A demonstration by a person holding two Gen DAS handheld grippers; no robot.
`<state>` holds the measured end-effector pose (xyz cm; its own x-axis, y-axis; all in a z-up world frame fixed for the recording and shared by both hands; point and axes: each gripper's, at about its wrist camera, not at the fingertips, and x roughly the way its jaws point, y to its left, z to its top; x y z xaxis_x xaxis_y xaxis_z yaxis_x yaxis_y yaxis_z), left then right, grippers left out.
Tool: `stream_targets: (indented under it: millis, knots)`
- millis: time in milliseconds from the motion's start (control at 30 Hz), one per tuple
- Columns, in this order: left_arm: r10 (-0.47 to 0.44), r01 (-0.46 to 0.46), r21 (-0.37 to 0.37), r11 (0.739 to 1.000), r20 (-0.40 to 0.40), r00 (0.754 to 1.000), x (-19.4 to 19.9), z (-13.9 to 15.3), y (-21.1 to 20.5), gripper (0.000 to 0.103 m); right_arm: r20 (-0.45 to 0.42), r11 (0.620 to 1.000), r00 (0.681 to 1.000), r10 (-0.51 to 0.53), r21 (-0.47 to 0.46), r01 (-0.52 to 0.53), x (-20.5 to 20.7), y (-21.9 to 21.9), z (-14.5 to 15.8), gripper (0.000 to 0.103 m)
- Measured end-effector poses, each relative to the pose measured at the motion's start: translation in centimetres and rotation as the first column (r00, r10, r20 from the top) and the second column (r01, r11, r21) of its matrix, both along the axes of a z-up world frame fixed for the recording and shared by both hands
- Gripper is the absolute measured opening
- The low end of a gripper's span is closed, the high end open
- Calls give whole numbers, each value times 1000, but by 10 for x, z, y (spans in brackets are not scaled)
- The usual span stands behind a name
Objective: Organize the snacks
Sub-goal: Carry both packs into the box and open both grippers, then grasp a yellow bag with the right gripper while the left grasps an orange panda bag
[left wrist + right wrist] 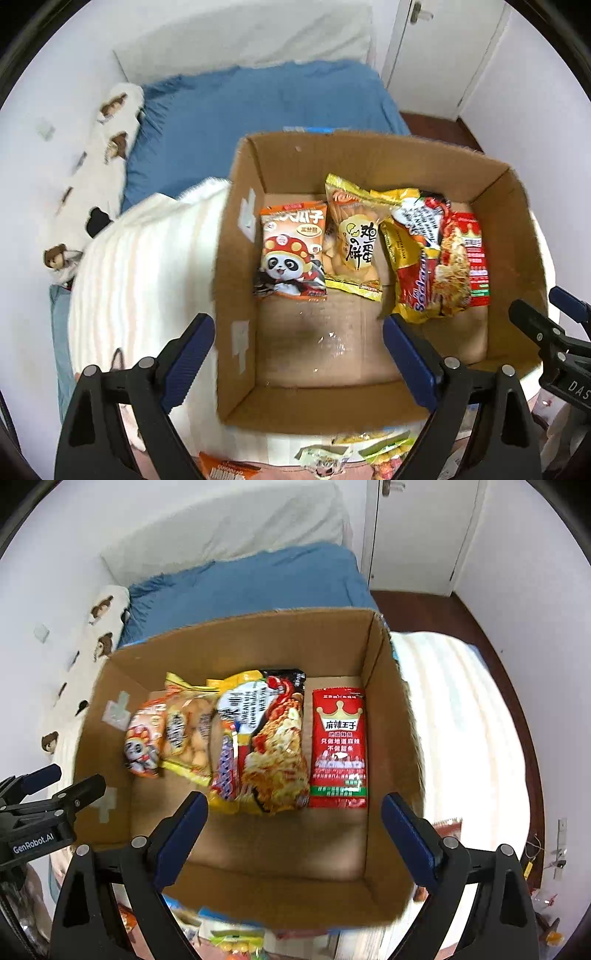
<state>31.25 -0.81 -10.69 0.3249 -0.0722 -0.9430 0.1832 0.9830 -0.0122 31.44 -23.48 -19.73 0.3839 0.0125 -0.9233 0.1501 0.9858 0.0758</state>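
Both my grippers hang wide apart and empty over the open brown cardboard box (236,258).

My left gripper (299,354) with its blue-padded black fingers holds nothing, and my right gripper (293,834) holds nothing either; each pair of jaws stands spread above the box's bare floor. Inside, along the far wall, four snack packets lie in a row: an orange packet with a cartoon panda (291,251) at the left, just beside it a yellow bag of round egg biscuits (354,240), then a yellow-and-black noodle packet (266,746) overlapping its neighbours, and a red sachet with a gold crown (339,747) at the right. More loose packets (354,450), blurred, show below the box's near wall. Around the box lie a white striped blanket (140,266) and a blue bedsheet (251,103).
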Motion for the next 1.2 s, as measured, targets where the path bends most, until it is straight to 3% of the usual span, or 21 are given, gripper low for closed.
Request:
stream_targets:
  millis: [267, 467, 567, 667, 733, 833, 900, 1067, 1200]
  knots:
    - [20, -15, -41, 999, 125, 992, -59, 47, 32, 94, 116, 999, 993, 31, 34, -35, -74, 23, 46, 97]
    - [44, -38, -47, 998, 138, 989, -109, 53, 61, 94, 100, 993, 995, 31, 114, -43, -132, 39, 40, 97]
    - [72, -71, -14, 997, 115, 991, -133, 39, 81, 94, 50, 987, 999, 20, 158, -28, -155, 45, 18, 97]
    - [160, -159, -21, 987, 43, 986, -151, 13, 113, 94, -20, 975, 1000, 0, 224, 4, -174, 49, -14, 97]
    - [261, -262, -51, 964, -38, 965, -159, -11, 141, 94, -70, 966, 998, -11, 257, 29, -182, 54, -39, 97]
    - [329, -340, -69, 938, -127, 936, -169, -47, 170, 93, -135, 959, 991, -1, 280, 39, -187, 62, -70, 97]
    - [296, -299, -6, 954, -133, 946, -170, -68, 172, 93, -161, 961, 987, 17, 274, 28, -183, 69, -83, 97]
    - [105, -81, 128, 989, -200, 974, -169, -109, 144, 93, -204, 957, 979, 10, 285, 49, -159, 81, -110, 97]
    - [-56, 119, 262, 958, -235, 970, -165, -139, 105, 94, -219, 951, 975, -43, 290, 107, -130, 89, -128, 97]
